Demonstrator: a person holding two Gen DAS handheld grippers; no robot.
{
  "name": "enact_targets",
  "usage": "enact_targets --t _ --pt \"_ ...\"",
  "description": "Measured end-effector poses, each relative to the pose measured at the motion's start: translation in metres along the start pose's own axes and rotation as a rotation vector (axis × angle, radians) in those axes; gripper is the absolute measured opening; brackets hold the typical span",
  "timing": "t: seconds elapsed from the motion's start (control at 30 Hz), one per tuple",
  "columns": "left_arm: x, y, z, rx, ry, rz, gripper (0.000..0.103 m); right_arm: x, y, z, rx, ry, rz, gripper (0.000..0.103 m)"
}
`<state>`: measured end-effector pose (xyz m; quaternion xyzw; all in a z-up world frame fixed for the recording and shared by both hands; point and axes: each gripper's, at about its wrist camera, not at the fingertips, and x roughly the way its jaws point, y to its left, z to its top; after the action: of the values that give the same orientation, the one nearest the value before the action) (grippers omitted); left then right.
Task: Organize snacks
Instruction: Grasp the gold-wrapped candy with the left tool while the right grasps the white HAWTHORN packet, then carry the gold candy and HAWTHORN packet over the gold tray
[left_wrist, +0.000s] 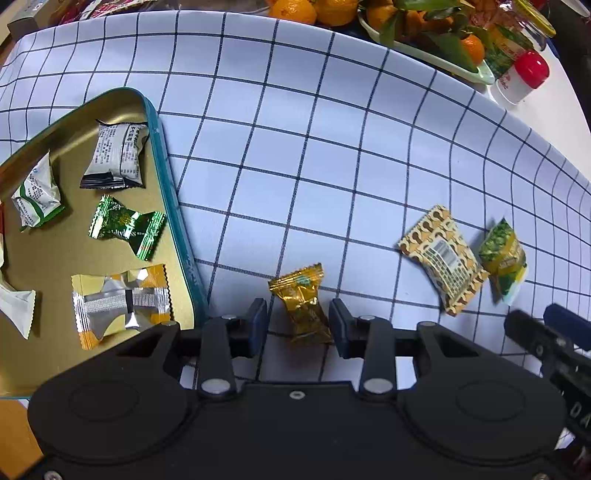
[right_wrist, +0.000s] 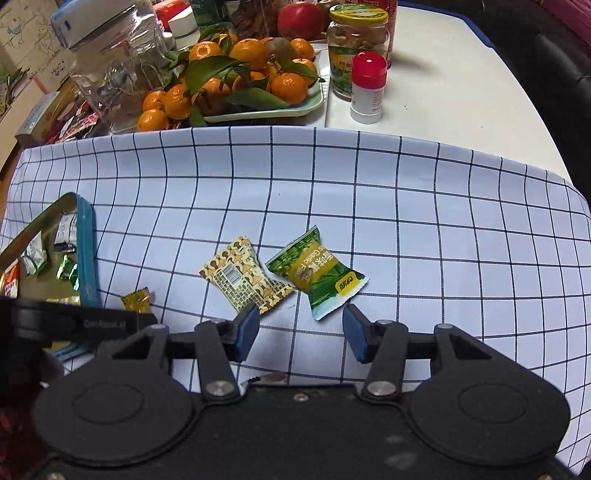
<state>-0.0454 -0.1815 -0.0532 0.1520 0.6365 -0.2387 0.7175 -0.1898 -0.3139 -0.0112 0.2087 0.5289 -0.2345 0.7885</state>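
A gold-wrapped candy lies on the checked cloth between the blue pads of my left gripper. The jaws stand open, with a gap left of the wrapper. Just to its left is a gold tin with a teal rim, holding several wrapped snacks, among them a green candy. In the right wrist view a green-and-yellow packet and a brown patterned packet lie side by side. My right gripper hovers open just short of the green packet's near end. The tin and gold candy show at the left.
A pale green tray of tangerines with leaves stands beyond the cloth's far edge. Beside it are a glass jar, a yellow-lidded jar of nuts and a red-capped white bottle. Boxes and wrappers crowd the far left.
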Motion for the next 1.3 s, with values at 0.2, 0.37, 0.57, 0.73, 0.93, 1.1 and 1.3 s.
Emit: enact_targets --t 0.2,0.37,0.57,0.73,0.93,1.1,1.3 --pt "0.004 -0.001 0.0 0.025 -0.025 0.03 0.048 0.004 0.0 -0.01 -0.074 0.054 0.049 0.051" --pt "0.01 -0.021 0.002 0.041 -0.034 0.05 0.047 0.011 0.004 -0.026 -0.166 0.123 0.095 0.051" --pt "0.011 -0.035 0.015 0.014 -0.021 0.025 0.041 0.021 0.021 -0.048 -0.286 0.174 0.101 0.044" --pt "0.011 -0.029 0.02 0.008 -0.028 0.024 0.026 0.025 0.037 -0.06 -0.382 0.167 0.064 0.029" --pt "-0.005 -0.022 0.018 0.019 -0.056 0.017 0.025 0.02 0.034 -0.056 -0.371 0.147 0.059 0.021" --pt "-0.02 -0.026 0.024 0.028 -0.108 0.022 0.025 0.009 0.01 -0.032 -0.203 0.064 0.083 0.021" --pt "-0.041 -0.021 0.03 0.041 -0.182 0.074 0.025 -0.006 -0.018 -0.008 0.022 -0.045 0.095 0.021"
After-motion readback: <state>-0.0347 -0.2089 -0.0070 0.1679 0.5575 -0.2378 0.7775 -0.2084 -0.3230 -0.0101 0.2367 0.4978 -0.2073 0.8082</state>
